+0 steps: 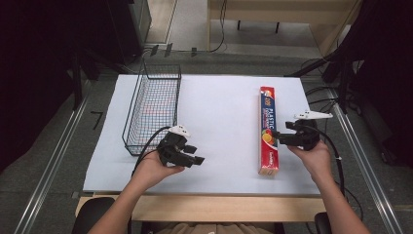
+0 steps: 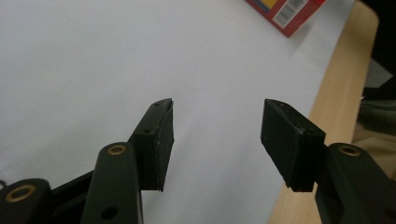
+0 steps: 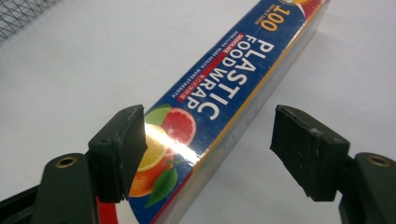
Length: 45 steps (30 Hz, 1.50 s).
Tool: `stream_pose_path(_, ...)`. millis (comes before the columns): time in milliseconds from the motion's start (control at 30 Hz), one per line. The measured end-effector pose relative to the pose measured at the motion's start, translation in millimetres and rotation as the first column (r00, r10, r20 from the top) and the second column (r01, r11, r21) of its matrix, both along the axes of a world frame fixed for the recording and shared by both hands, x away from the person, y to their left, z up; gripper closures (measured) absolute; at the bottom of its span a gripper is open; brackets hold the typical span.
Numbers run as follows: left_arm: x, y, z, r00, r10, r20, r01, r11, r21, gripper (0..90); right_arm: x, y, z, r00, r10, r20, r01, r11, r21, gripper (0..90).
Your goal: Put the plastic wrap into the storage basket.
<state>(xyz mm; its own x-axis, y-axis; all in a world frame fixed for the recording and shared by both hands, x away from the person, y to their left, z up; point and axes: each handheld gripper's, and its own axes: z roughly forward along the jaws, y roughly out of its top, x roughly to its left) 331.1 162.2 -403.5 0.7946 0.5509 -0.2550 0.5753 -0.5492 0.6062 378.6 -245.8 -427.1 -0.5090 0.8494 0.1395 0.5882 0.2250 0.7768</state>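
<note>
We saw a long red-and-blue glossy cardboard food-wrap box, a black wire-mesh metal basket, and matt white paper-covered table.

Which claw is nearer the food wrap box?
Right. The right claw sits at the food wrap box, jaws open astride it; the left claw is well off to its left.

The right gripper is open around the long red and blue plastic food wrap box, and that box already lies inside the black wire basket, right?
Not quite: the long red and blue plastic food wrap box lies on the white table sheet, apart from the black wire basket, as the high view shows. The right gripper is open around it.
</note>
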Motion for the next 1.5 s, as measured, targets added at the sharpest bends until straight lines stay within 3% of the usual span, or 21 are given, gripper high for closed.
stream_pose_path(33,-1.3,-1.2,1.8,1.0,0.0,0.007,0.001,0.9998,-0.02,42.1,0.5,-0.2,0.6,1.0,0.004,-0.001,-0.004,0.9999,0.015,26.8)
stream_pose_path(100,-2.0,-1.6,2.5,0.9999,-0.005,0.013,0.005,0.9998,-0.017,40.2,0.9,-0.8,1.2,0.9999,0.009,-0.01,-0.009,0.9996,0.026,25.9)
stream_pose_path(133,-2.6,-1.5,2.3,0.9997,-0.018,0.017,0.019,0.9997,-0.014,37.6,1.8,-0.5,-0.3,0.9996,0.013,-0.026,-0.012,0.9994,0.032,20.7)
stream_pose_path(233,-1.5,-0.2,1.8,0.9995,-0.025,0.018,0.025,0.9996,-0.008,37.3,1.9,0.7,-2.6,0.9991,0.024,-0.036,-0.023,0.9997,0.01,19.9)
stream_pose_path(267,-1.3,0.4,1.8,0.9996,-0.022,0.015,0.022,0.9997,-0.007,41.3,1.9,1.1,-3.0,0.999,0.021,-0.04,-0.02,0.9998,0.008,20.5)
stream_pose_path(400,-2.0,2.4,1.6,0.9979,-0.019,0.061,0.018,0.9998,0.008,42.7,1.1,-0.7,-1.1,0.9993,0.031,-0.022,-0.031,0.9992,0.023,27.2)
stream_pose_path(567,0.2,4.7,-0.5,0.9986,-0.018,0.05,0.018,0.9998,0.005,42.6,-0.7,-1.5,1.3,0.9979,0.063,-0.013,-0.062,0.9964,0.058,27.5)
stream_pose_path(600,0.4,4.7,-0.6,0.9987,-0.017,0.048,0.016,0.9998,0.009,42.4,0.5,0.2,1.8,0.9981,0.047,-0.039,-0.045,0.9977,0.052,21.3)
stream_pose_path(733,0.3,4.7,-1.5,0.9987,-0.02,0.046,0.02,0.9998,0.007,41.9,2.2,2.1,0.6,0.9977,0.027,-0.062,-0.024,0.9989,0.04,19.0)
stream_pose_path(933,-1.6,4.1,0.4,0.9986,-0.011,0.052,0.012,0.9999,-0.009,41.9,2.0,4.2,-0.4,0.9963,0.028,-0.081,-0.026,0.9994,0.023,25.6)
stream_pose_path(1067,-3.2,2.3,0.9,0.9982,-0.015,0.058,0.015,0.9999,-0.002,42.4,-1.7,7.0,3.4,0.9986,0.041,-0.032,-0.041,0.9991,0.01,27.2)
stream_pose_path(1300,-2.7,1.8,-0.8,0.9983,-0.022,0.054,0.021,0.9996,0.018,41.9,-0.4,8.1,1.8,0.9963,0.022,-0.083,-0.02,0.9995,0.026,27.1)
stream_pose_path(1500,-2.8,1.7,-1.3,0.9986,-0.022,0.048,0.021,0.9997,0.013,41.2,-0.4,9.3,0.9,0.9961,0.02,-0.085,-0.019,0.9998,0.011,27.1)
